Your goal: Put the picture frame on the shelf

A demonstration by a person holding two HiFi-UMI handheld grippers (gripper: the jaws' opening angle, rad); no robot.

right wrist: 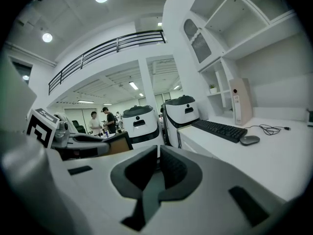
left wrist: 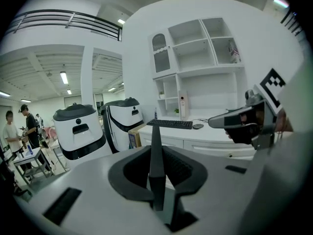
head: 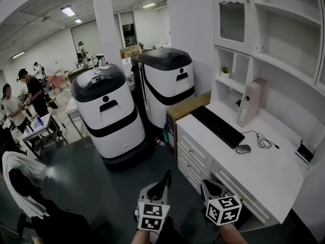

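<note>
1. The left tongs (head: 158,191) are clamped narrow on the picture frame (head: 165,179), gripping it by one thin edge; it is carried low over the floor, well apart from the shelf (head: 284,65); the right tongs (head: 210,186) are drawn together on nothing.
2. From where I stand, that edge grip is the weak spot; a frame held so could pivot or slide out if it is swung or bumped.
3. The counter (head: 264,174) lies between the frame and the shelf; reaching across too low could catch the frame on its front edge, or drag over the keyboard (head: 217,126) and the mouse (head: 243,148) with its loose cable.
4. The pale upright box (head: 251,101) stands at the back of the counter; a careless lift past it could tip it.
5. Shelf compartments: one low cubby holds a small plant (head: 225,70), with a second plant (head: 237,103) below it; the wide open shelves to the right look bare; I cannot see what is behind the glazed door (head: 231,15).
6. The drawers (head: 195,159) under the counter are closed, contents hidden; so too the cardboard box (head: 185,111) beside it.
</note>
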